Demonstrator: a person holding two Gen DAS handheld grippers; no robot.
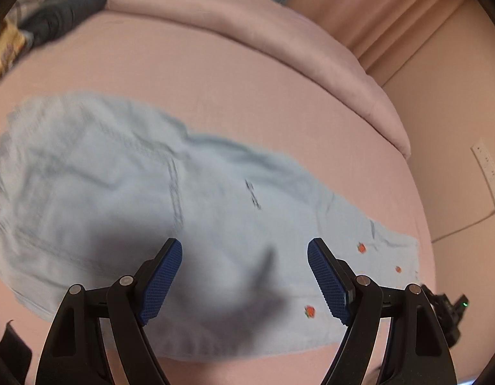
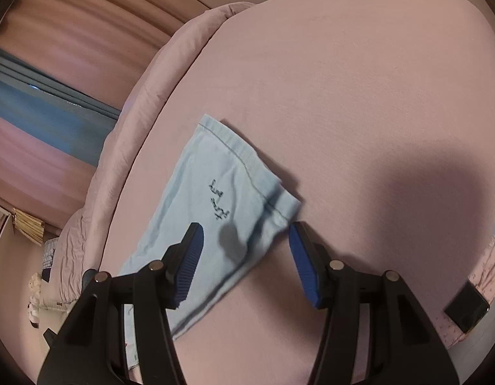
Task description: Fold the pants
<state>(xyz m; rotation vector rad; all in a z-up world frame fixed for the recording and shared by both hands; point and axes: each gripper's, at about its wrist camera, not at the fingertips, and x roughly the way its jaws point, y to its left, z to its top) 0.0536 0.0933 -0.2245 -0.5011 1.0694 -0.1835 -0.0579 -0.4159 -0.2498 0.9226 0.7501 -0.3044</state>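
The light blue pants (image 1: 125, 192) lie spread flat on the pink bed sheet (image 1: 215, 96), running from the wide end at the left of the left wrist view to a narrower end at the right, where small orange embroidered motifs (image 1: 361, 248) dot the cloth. The fabric is blurred in this view, so its seams and creases are hard to read.

The left gripper (image 1: 244, 250) hangs above the middle of the pants, tilted down toward them, its blue-padded fingers (image 1: 162, 282) set wide apart with nothing between them. Its dark shadow falls on the cloth just below the jaws.

The right gripper (image 2: 246, 234) is angled down over one end of the pants (image 2: 215, 205), near the stitched hem and a line of dark embroidered script (image 2: 219, 200). Its fingers are also spread wide, holding nothing; the left finger (image 2: 189, 263) is over the fabric and the right finger (image 2: 303, 266) is over bare sheet just beside the hem corner. Whether either tip touches the cloth cannot be told.

A folded pink duvet (image 1: 279, 41) lies along the far edge of the bed, and a dark garment (image 1: 61, 12) sits at the upper left corner.
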